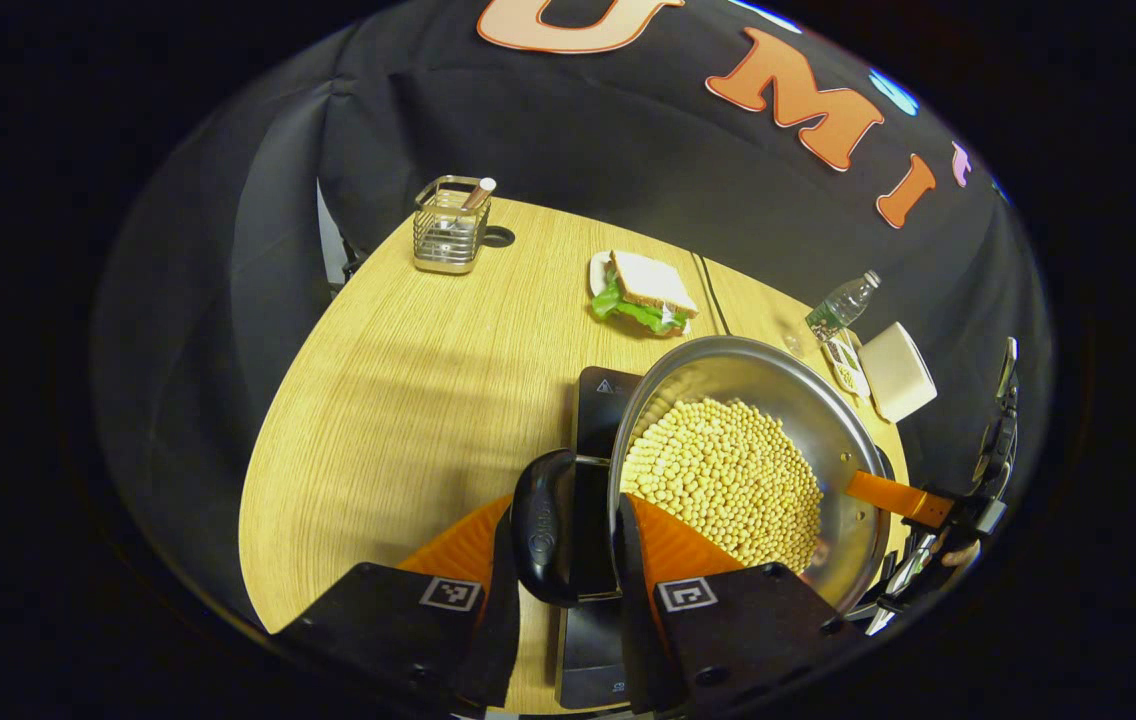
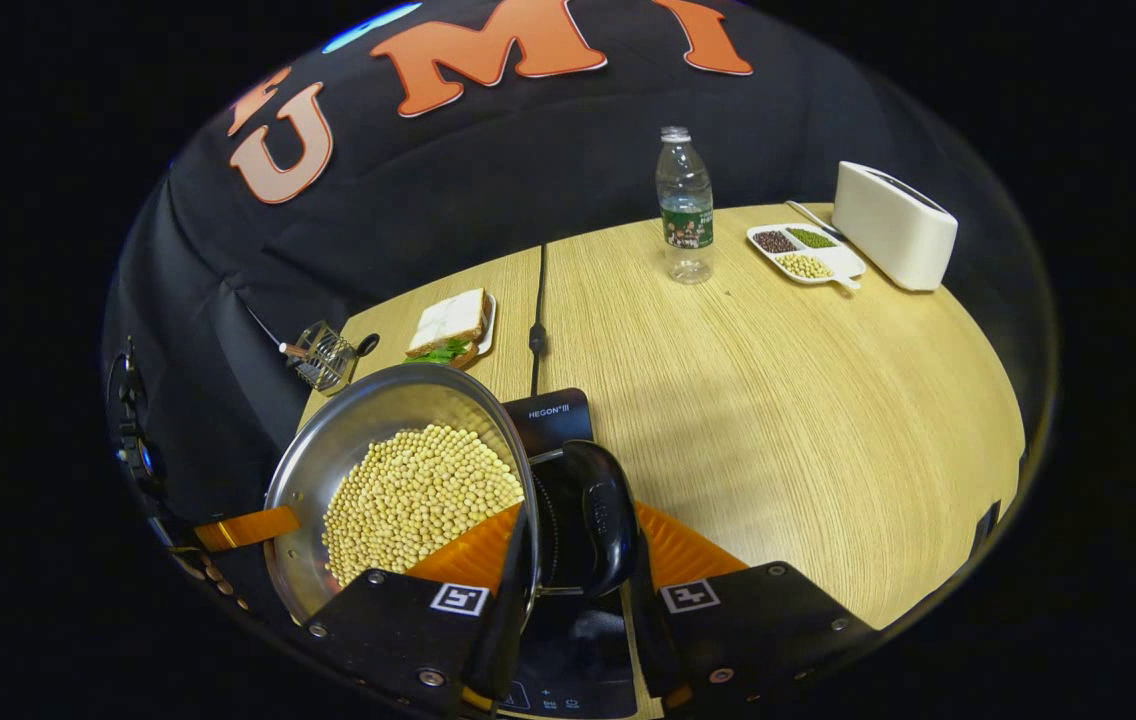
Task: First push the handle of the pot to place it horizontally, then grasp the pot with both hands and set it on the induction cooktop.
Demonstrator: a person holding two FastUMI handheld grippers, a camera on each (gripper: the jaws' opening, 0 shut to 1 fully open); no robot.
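Note:
A steel pot [image 1: 778,390] full of pale soybeans [image 1: 728,480] sits over a black induction cooktop [image 1: 600,395] on the wooden table. My left gripper [image 1: 568,525] is shut on one black side handle [image 1: 540,530]. In the right gripper view the same pot [image 2: 358,430] lies at lower left, and my right gripper [image 2: 580,535] is shut on the opposite black handle [image 2: 600,520], above the cooktop [image 2: 553,412]. Each view also catches the other gripper across the pot [image 1: 913,500] [image 2: 246,528]. Whether the pot's base touches the cooktop is hidden.
A sandwich on a plate [image 1: 643,290] [image 2: 448,325] and a wire holder [image 1: 448,225] stand at the table's far side. A water bottle [image 2: 685,205], a divided tray of beans [image 2: 805,252] and a white toaster [image 2: 893,225] stand at the far right. A black cable [image 2: 536,320] runs to the cooktop.

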